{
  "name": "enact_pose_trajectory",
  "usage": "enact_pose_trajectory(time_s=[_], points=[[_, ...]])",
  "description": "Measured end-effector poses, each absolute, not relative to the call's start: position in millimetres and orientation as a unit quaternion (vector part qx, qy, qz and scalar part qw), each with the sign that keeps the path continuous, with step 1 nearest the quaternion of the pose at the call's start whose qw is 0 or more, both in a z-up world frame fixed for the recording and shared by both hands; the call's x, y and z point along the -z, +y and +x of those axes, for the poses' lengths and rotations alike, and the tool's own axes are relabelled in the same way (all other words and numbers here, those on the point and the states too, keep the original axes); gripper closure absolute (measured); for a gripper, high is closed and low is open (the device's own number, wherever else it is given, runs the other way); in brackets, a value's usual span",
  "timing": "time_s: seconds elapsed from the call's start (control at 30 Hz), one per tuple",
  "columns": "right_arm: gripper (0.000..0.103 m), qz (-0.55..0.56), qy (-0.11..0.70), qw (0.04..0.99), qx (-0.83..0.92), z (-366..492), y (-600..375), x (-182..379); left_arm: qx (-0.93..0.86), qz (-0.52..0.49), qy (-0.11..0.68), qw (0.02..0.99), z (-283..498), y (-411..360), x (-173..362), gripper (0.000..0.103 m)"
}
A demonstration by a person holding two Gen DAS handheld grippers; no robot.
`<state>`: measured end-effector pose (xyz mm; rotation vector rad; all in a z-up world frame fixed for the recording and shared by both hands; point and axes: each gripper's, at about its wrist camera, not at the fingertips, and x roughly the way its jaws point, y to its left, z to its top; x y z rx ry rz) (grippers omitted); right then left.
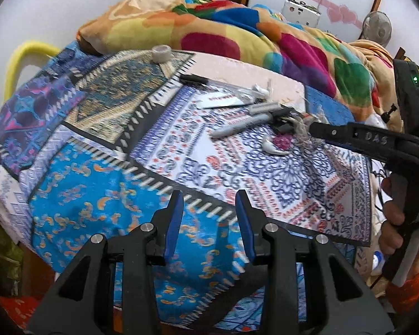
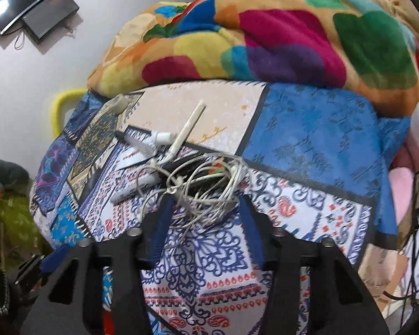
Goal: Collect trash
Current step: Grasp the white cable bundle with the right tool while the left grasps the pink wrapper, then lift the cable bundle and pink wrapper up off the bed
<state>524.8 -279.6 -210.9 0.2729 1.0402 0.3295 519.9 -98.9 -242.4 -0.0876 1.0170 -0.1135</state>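
A tangle of white cable (image 2: 206, 187) lies between the right gripper's (image 2: 205, 203) parted fingers; the left gripper's (image 1: 209, 195) fingers are apart, empty.

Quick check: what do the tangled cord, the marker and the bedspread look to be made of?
Cord: thin off-white plastic-coated wire, looping loosely, probably earphones. Marker: smooth grey plastic barrel, slight sheen. Bedspread: woven printed fabric in patchwork panels, matte with some satiny blue patches; it creases and drapes over the edge.

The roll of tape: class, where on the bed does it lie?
Left wrist view: the roll of tape lies at the patchwork cover's far side, against the colourful blanket, left of the clutter.
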Motion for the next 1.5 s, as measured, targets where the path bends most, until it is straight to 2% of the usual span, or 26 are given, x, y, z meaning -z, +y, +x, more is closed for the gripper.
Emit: enact_pose_trajectory(time_s=[0.03,0.1,0.2,0.53,0.8,1.07,1.13,1.17,1.3,1.5], points=[[0.080,0.122,0.493,0.847,-0.155,523,-279,211,0.056,-0.042,0.488,0.870,521,-102,243,0.065],[0.088,0.113,0.488,0.851,-0.155,520,-282,209,0.061,-0.038,0.489,0.869,524,-110,243,0.065],[0.093,0.105,0.477,0.859,-0.157,513,-289,203,0.069,-0.031,0.486,0.871,527,-120,242,0.065],[0.094,0.060,0.465,0.871,-0.149,491,-313,200,0.095,-0.061,0.503,0.857,563,-145,248,0.065],[0.094,0.074,0.462,0.872,-0.144,478,-339,203,0.121,-0.028,0.512,0.850,580,-186,258,0.065],[0.094,0.077,0.454,0.877,-0.139,474,-345,206,0.114,-0.044,0.500,0.858,595,-200,261,0.065],[0.094,0.076,0.453,0.877,-0.140,473,-345,207,0.110,-0.028,0.495,0.862,595,-207,262,0.068],[0.094,0.074,0.451,0.879,-0.139,473,-344,206,0.101,-0.009,0.489,0.866,593,-212,262,0.076],[0.094,0.071,0.445,0.881,-0.143,470,-342,202,0.103,0.019,0.481,0.870,584,-218,263,0.076],[0.095,0.067,0.437,0.885,-0.148,467,-338,189,0.108,0.005,0.477,0.872,569,-203,253,0.077]])
